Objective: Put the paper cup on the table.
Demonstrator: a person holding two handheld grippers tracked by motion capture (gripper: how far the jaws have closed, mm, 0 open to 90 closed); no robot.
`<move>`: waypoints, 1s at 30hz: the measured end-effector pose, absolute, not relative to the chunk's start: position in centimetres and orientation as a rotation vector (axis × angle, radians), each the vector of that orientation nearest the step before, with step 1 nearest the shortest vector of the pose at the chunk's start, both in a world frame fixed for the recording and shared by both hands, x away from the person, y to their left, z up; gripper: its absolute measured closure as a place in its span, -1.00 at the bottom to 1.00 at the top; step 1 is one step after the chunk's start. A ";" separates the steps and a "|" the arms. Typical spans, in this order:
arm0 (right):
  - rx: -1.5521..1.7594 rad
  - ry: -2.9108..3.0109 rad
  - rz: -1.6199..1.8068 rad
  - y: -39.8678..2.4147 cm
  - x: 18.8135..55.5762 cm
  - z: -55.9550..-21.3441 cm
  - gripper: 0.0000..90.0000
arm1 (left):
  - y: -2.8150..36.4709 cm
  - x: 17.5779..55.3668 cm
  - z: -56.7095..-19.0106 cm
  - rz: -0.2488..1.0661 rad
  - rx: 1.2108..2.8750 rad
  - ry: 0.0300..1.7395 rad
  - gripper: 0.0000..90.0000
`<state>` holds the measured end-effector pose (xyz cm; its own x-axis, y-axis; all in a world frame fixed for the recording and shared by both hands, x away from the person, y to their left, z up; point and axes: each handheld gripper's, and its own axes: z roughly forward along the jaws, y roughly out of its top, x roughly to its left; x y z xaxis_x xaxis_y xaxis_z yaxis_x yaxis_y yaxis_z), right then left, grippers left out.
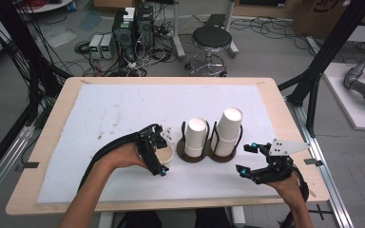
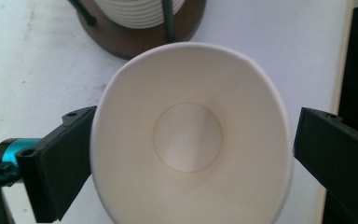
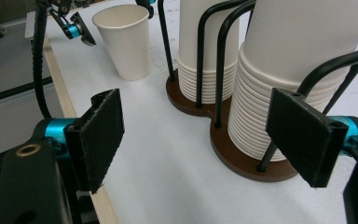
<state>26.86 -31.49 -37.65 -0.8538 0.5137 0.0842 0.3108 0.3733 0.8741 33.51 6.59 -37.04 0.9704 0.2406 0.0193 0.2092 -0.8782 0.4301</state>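
A white paper cup (image 1: pixel 167 155) is seen standing upright on its small end, its wide open mouth facing up. It is empty, and a round flat bottom is seen inside (image 2: pixel 188 136). It is set just to the left of the brown cup holder (image 1: pixel 204 156), close to it but apart (image 3: pixel 123 41).

Left tool (image 1: pixel 160 151) points down, jaws spread; right tool (image 1: pixel 248 158) lies level, jaws apart.

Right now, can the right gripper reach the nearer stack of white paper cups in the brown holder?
Probably yes. The right gripper has open jaws facing that stack of white paper cups; bare white mat lies between, though the black wire posts limit where it can grip.
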 end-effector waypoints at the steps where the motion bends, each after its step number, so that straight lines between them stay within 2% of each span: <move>1: 0.736 2.427 1.479 -31.5 26.9 -37.7 -0.56 | 6.6 33.5 -37.1 0.082 2.678 0.326 -0.96; 17: 0.733 2.437 1.470 -31.2 26.9 -37.7 -0.56 | 7.2 33.4 -36.3 0.097 2.630 0.341 -0.96; 30: 0.740 2.428 1.471 -31.5 26.9 -37.7 -0.56 | 8.6 33.1 -34.7 0.102 2.480 0.367 -0.96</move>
